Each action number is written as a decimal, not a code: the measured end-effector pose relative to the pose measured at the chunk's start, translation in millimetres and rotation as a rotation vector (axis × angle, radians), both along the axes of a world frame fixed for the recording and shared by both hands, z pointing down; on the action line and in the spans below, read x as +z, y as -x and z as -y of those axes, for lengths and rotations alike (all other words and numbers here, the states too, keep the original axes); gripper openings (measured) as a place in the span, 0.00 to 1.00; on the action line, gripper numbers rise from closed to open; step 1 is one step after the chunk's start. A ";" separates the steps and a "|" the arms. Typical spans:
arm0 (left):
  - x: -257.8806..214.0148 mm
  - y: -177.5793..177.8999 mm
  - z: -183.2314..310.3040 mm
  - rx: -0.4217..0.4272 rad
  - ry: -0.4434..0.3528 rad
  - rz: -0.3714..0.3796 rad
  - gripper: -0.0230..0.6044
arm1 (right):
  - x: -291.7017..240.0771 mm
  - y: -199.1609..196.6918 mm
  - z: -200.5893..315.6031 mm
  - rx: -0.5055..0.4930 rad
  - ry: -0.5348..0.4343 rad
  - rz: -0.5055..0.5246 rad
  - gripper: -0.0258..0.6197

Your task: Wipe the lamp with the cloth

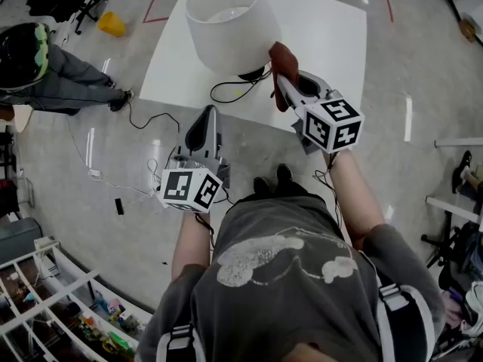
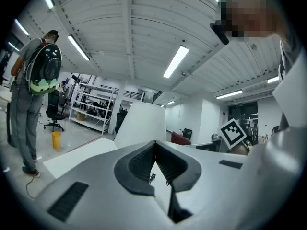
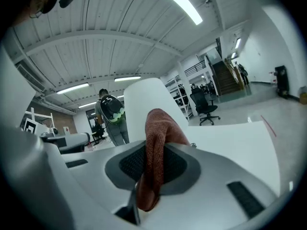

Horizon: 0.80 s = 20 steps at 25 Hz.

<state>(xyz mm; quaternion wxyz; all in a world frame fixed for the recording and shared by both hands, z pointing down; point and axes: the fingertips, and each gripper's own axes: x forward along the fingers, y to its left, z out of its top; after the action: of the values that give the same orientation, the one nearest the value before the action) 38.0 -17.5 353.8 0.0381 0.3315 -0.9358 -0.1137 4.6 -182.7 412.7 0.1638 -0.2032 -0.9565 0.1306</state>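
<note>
A white lamp (image 1: pixel 224 23) with a wide drum shade stands on a white table (image 1: pixel 332 44), its black cord (image 1: pixel 230 89) trailing off the near edge. My right gripper (image 1: pixel 284 81) is shut on a rust-brown cloth (image 1: pixel 282 65), held just right of the shade's lower rim. In the right gripper view the cloth (image 3: pixel 156 150) bulges out between the jaws, with the lamp shade (image 3: pixel 146 99) close behind it. My left gripper (image 1: pixel 205 127) hangs lower, off the table's near edge, shut with nothing in it. The left gripper view shows the lamp shade (image 2: pixel 141 123) ahead.
A person with a green-and-black backpack (image 1: pixel 23 55) stands at the far left on the grey floor. A yellow cup (image 1: pixel 112 24) lies on the floor. Cables (image 1: pixel 98 176) trail across the floor. A white shelf rack (image 1: pixel 53 292) stands at the lower left.
</note>
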 end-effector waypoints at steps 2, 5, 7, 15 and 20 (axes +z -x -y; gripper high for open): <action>-6.0 5.2 -7.5 -0.007 0.009 0.021 0.05 | -13.6 -1.4 -5.9 -0.014 0.013 0.031 0.13; -12.8 15.4 -22.6 -0.022 -0.006 0.038 0.05 | -43.4 -2.5 -25.3 -0.048 0.021 0.084 0.13; -14.9 20.3 -28.8 -0.010 -0.031 0.043 0.05 | -63.4 -4.0 -40.3 -0.072 0.006 0.126 0.13; -24.2 38.9 -47.8 0.130 -0.075 0.063 0.05 | -116.9 23.2 -76.9 0.016 -0.087 0.249 0.13; -21.1 51.9 -83.0 0.195 -0.100 0.043 0.05 | -83.4 33.1 -89.7 0.149 -0.103 0.180 0.13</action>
<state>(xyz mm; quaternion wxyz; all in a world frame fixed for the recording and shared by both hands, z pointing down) -13.9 65.5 332.7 0.0123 0.4248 -0.8929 -0.1487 -28.5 -92.9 329.3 0.0772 -0.1336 -0.9852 0.0743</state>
